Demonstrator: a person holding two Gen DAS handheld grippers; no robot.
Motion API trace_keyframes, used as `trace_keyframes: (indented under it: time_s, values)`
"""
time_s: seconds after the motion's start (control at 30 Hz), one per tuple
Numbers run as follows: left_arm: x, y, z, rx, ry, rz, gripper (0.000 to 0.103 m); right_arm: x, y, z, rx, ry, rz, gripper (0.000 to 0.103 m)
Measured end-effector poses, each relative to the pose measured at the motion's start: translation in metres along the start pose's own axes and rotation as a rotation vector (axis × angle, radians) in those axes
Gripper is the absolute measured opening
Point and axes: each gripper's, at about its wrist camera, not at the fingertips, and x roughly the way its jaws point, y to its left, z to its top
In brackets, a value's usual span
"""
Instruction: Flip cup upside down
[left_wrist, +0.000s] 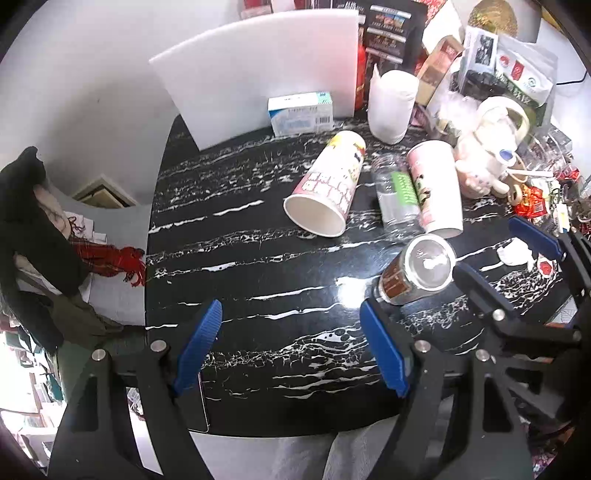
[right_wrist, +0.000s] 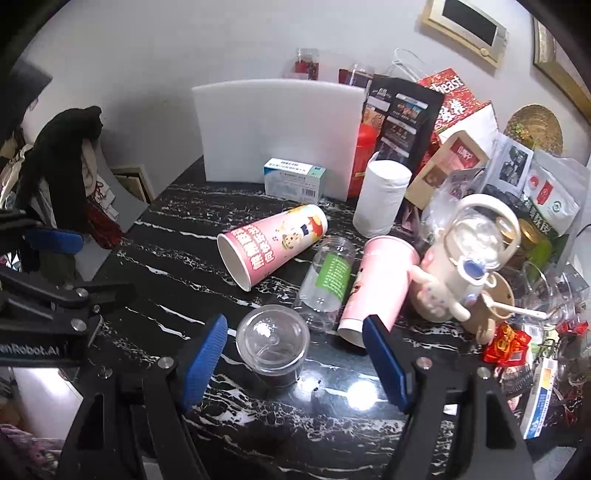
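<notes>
A clear plastic cup (right_wrist: 272, 343) stands on the black marble table (right_wrist: 332, 424) with its flat base facing up, between and just ahead of my right gripper's (right_wrist: 295, 358) open blue fingers. In the left wrist view the same cup (left_wrist: 417, 271) shows a brown lower part and sits right of my open, empty left gripper (left_wrist: 291, 347). The right gripper (left_wrist: 509, 247) also shows there, open, beside the cup. Two pink paper cups lie on their sides: one (right_wrist: 271, 242) at centre, one (right_wrist: 373, 291) beside a clear bottle (right_wrist: 327, 282).
A white foam board (right_wrist: 277, 136) and a small blue-white box (right_wrist: 293, 181) stand at the back. A white roll (right_wrist: 382, 199), a cream toy bottle (right_wrist: 469, 258), bags and snack packets crowd the right side. The left gripper's body (right_wrist: 48, 295) is at the table's left edge.
</notes>
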Motion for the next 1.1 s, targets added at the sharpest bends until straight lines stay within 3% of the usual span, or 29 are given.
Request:
trace_keyframes:
  time_s: [0.37, 0.7, 1.1]
  values:
    - [-0.021, -0.021, -0.016, 0.013, -0.028, -0.01, 0.083, -0.035, -0.015, -0.004, 0.037, 0.064, -0.013, 0.076]
    - [-0.017, -0.038, -0.033, 0.0, 0.002, -0.005, 0.087, -0.035, -0.023, -0.026, 0.036, 0.145, -0.003, 0.076]
    - [-0.012, -0.046, -0.039, -0.027, 0.02, -0.017, 0.087, -0.033, -0.032, -0.036, 0.035, 0.174, 0.013, 0.076]
